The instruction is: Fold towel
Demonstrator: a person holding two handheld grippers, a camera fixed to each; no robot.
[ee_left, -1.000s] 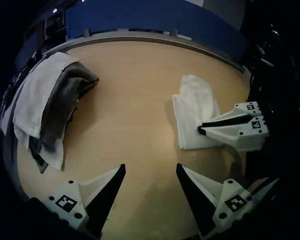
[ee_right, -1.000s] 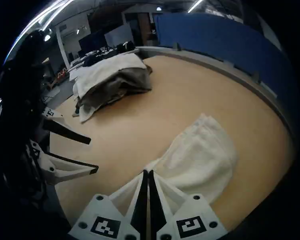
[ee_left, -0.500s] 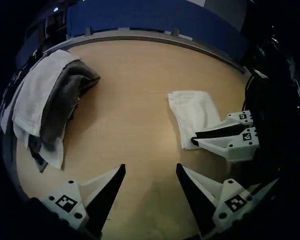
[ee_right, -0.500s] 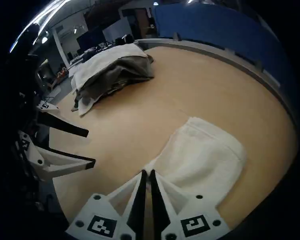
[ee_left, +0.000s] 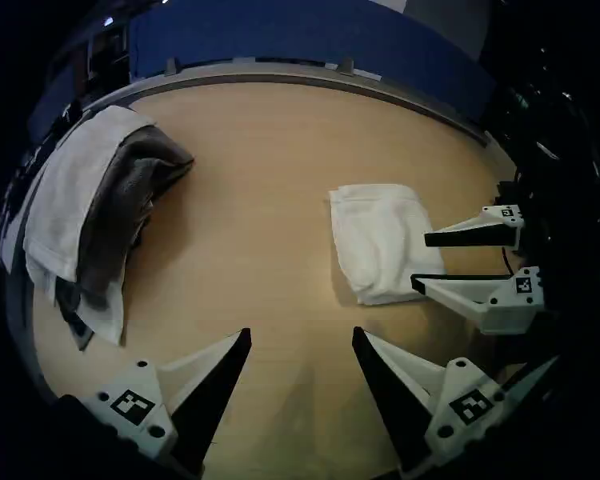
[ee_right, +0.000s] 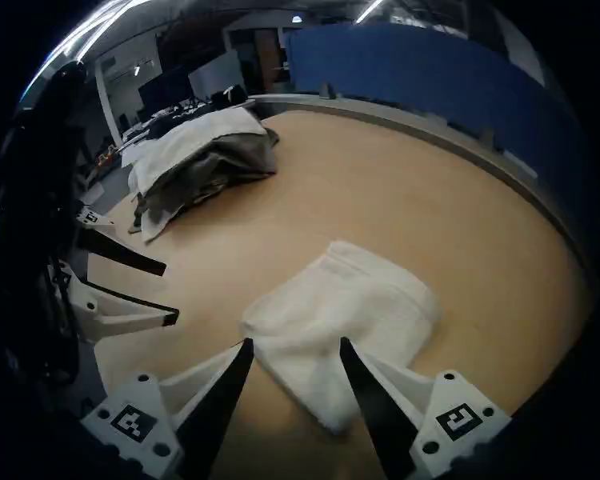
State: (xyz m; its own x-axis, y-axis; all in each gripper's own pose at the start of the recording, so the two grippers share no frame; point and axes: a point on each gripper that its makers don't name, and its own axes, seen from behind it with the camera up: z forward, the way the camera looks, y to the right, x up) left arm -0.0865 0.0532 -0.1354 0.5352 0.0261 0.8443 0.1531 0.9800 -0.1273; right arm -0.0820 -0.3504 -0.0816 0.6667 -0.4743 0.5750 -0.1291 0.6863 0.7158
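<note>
A folded white towel (ee_left: 382,238) lies flat on the wooden table (ee_left: 268,160), right of centre in the left gripper view. In the right gripper view the same towel (ee_right: 344,308) sits just ahead of my right gripper (ee_right: 296,346), which stands open with its fingertips at the towel's near edge and nothing pinched between them. From the left gripper view, the right gripper (ee_left: 420,259) is seen at the towel's right side, open. My left gripper (ee_left: 301,336) is open over bare table, well short of the towel. It also appears at the left edge of the right gripper view (ee_right: 162,294).
A heap of white and grey-brown towels (ee_left: 92,216) lies at the table's left end, also seen as a pile (ee_right: 196,164) far back in the right gripper view. A blue partition (ee_left: 300,36) runs behind the table's curved far edge.
The right gripper, shut on the towel's corner a second ago, laid the towel down flat, opened and let it go. The left gripper has stayed put.
</note>
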